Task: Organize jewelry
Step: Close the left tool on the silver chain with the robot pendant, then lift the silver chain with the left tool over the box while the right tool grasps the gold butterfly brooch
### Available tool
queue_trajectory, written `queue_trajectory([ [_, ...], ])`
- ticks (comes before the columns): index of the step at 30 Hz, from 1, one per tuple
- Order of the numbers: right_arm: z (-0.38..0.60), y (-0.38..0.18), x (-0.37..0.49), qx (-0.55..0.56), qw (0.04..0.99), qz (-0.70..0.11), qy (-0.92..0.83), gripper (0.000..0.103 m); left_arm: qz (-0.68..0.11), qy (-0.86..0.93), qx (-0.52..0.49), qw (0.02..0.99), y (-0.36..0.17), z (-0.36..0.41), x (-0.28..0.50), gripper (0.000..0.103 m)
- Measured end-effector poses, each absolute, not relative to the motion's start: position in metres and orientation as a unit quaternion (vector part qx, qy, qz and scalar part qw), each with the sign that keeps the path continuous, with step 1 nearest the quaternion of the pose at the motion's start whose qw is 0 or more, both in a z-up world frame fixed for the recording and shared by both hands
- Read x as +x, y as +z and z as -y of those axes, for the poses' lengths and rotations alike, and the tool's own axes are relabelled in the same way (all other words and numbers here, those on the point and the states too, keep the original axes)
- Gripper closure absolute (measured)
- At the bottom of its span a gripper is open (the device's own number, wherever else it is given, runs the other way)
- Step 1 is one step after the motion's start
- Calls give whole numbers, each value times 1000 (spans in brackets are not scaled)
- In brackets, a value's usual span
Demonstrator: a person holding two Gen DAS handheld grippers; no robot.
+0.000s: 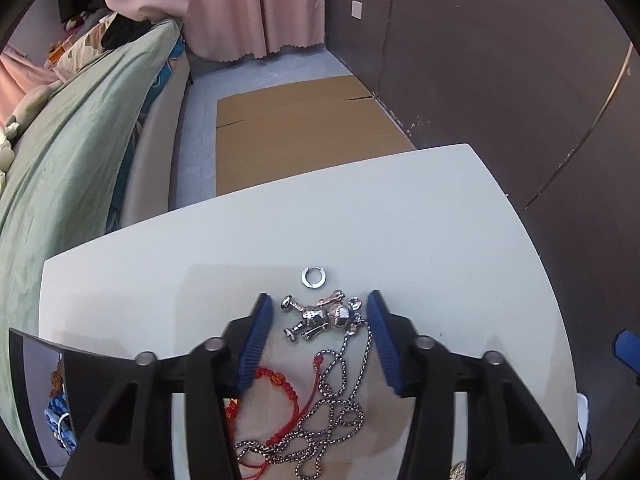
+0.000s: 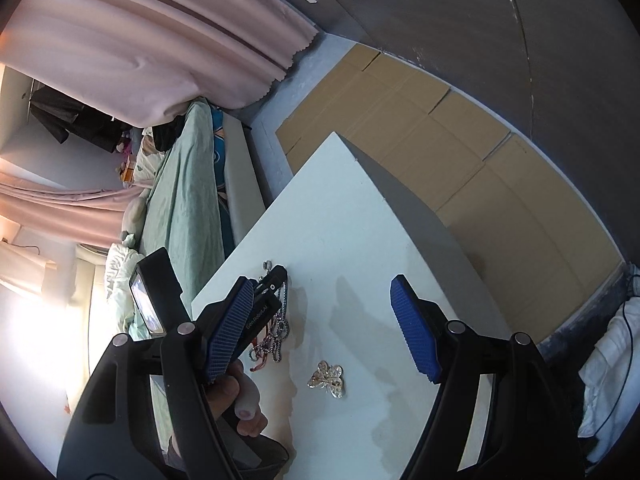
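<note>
On the white table (image 1: 420, 220) lies a silver figure pendant (image 1: 322, 316) on a steel chain (image 1: 336, 408), with a red cord bracelet (image 1: 288, 396) beside it and a small silver ring (image 1: 313, 277) just beyond. My left gripper (image 1: 319, 304) is open, low over the table, its blue pads on either side of the pendant. My right gripper (image 2: 322, 292) is open above the table (image 2: 348, 208); a gold butterfly brooch (image 2: 328, 379) lies below it. The chain (image 2: 278, 326) and the other gripper show at its left.
A bed with green bedding (image 1: 68, 168) runs along the left. Flat cardboard (image 1: 304, 132) lies on the floor beyond the table's far edge. A dark wall (image 1: 500, 60) stands to the right. A black box edge (image 1: 36, 380) sits at the table's left.
</note>
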State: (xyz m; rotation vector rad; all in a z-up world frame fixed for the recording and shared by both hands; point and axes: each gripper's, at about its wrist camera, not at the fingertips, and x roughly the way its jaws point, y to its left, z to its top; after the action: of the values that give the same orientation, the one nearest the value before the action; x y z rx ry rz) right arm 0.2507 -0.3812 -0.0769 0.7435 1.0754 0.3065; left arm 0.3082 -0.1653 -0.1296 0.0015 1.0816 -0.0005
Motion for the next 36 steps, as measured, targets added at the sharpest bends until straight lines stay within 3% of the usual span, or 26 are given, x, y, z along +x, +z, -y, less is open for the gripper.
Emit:
queue_trajectory([
  [13,366,-79,250,309,783,-515,160,31,-521,-18,-30,853,-117,143,287,67],
  [28,328,-100,242,220,775,-560,196,31,-468,-27,-43,882,-28,109,244,67],
  [36,280,-110,223,115,775,-582,218,31,-442,-31,-42,896,13,97,219,67],
])
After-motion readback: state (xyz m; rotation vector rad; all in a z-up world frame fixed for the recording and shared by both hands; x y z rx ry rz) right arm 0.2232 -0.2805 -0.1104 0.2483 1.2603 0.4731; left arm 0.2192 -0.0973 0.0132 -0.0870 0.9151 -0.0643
